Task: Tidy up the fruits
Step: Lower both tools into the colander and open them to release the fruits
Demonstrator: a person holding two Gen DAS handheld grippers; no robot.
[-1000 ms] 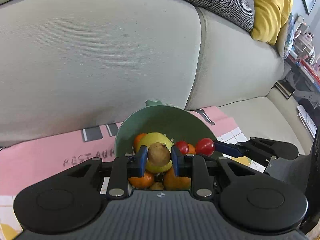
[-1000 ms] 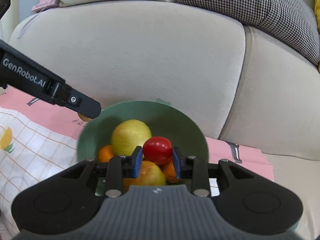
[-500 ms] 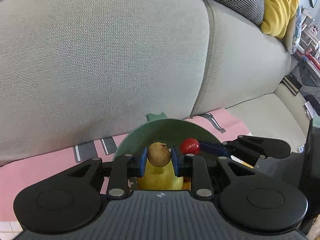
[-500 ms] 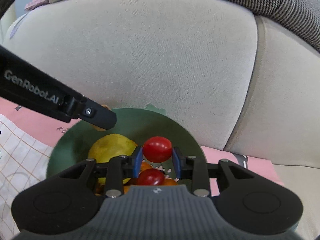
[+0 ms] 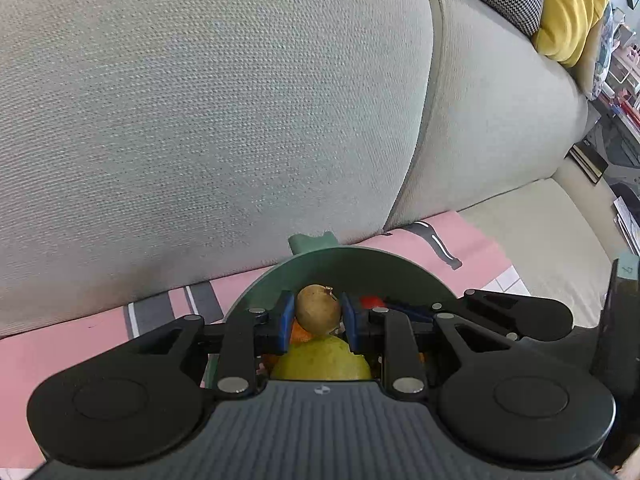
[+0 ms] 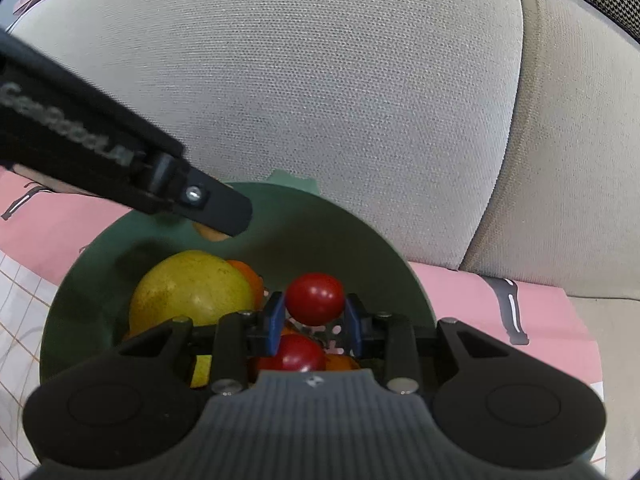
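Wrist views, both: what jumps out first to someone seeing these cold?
Each gripper is shut on a small fruit over the green bowl: the left gripper pinches a small brown fruit, the right gripper a red cherry tomato. Below them the bowl holds a big yellow-green fruit, another tomato and oranges. Behind it the grey sofa back fills both frames.

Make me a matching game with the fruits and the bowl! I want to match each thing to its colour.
Things:
1. fruit in the left gripper
2. fruit in the right gripper
3. bowl
4. big fruit in the bowl

Colours:
A. green
B. yellow
C. brown
D. red

Pairs: 1-C, 2-D, 3-A, 4-B
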